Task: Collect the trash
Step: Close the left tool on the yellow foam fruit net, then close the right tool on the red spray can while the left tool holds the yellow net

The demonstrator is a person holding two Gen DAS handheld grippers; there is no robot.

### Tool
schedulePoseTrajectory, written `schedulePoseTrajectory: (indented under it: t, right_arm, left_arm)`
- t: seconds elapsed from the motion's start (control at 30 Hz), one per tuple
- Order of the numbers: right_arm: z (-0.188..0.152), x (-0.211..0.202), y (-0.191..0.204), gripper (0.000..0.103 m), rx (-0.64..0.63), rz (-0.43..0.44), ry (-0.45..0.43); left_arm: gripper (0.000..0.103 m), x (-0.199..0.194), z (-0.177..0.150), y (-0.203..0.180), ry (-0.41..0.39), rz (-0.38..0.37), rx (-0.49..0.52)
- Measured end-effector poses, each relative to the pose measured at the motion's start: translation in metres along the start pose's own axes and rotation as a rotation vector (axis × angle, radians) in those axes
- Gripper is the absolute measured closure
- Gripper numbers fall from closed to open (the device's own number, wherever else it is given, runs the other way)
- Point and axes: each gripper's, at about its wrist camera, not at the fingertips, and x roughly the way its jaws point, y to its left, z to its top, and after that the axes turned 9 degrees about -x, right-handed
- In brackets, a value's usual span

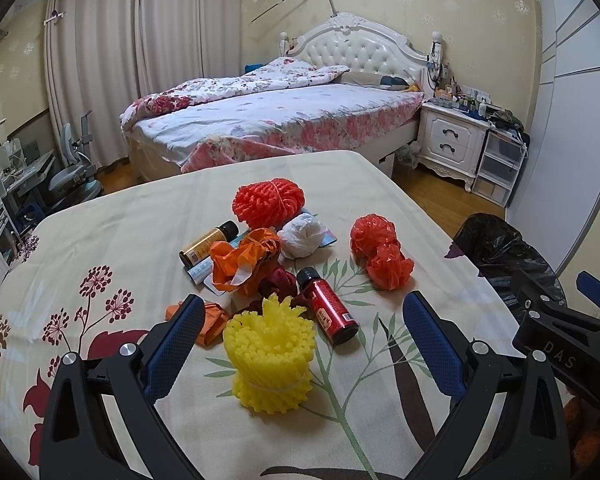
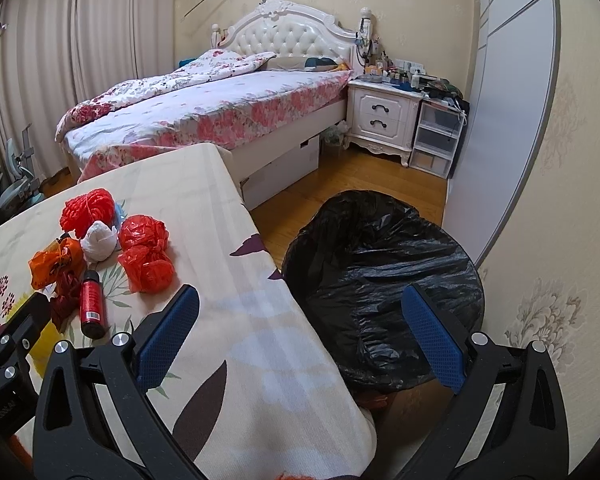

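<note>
A pile of trash lies on the cloth-covered table [image 1: 112, 224]: a yellow foam net [image 1: 270, 356], a red bottle [image 1: 328, 306], orange plastic bags [image 1: 246, 260], a white bag [image 1: 302, 236], a red foam net [image 1: 270, 202], two red bags [image 1: 380, 250] and a brown bottle [image 1: 208, 242]. My left gripper [image 1: 304, 340] is open and empty, its fingers on either side of the yellow net. My right gripper [image 2: 300, 332] is open and empty, above the table edge and the black-lined bin [image 2: 384, 276]. The red bottle [image 2: 92, 304] and red bags [image 2: 146, 252] also show in the right wrist view.
A bed [image 1: 276, 116] stands behind the table, with a white nightstand [image 1: 450, 140] and plastic drawers [image 1: 496, 168] to its right. A desk and chair [image 1: 72, 172] stand at far left. The bin sits on wooden floor [image 2: 324, 196] beside the table's right edge.
</note>
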Motion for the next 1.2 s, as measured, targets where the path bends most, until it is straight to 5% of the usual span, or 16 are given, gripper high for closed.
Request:
schedulePoseTrajectory:
  t: [0.83, 0.9, 0.93, 1.2]
  right_arm:
    - [-0.008, -0.006, 0.013, 0.015, -0.023, 0.072, 0.039]
    - [-0.008, -0.006, 0.014, 0.015, -0.027, 0.074, 0.041]
    - [-0.008, -0.004, 0.014, 0.015, -0.029, 0.075, 0.043]
    - [-0.007, 0.000, 0.026, 0.015, -0.054, 0.093, 0.057]
  left_arm:
    - [0.008, -0.002, -0.020, 0.030, 0.027, 0.058, -0.004]
    - [0.017, 0.005, -0.021, 0.027, 0.031, 0.068, 0.016]
    - [0.032, 0.009, -0.022, 0.027, 0.038, 0.071, 0.022]
    - [0.056, 0.022, -0.026, 0.033, 0.091, 0.034, 0.029]
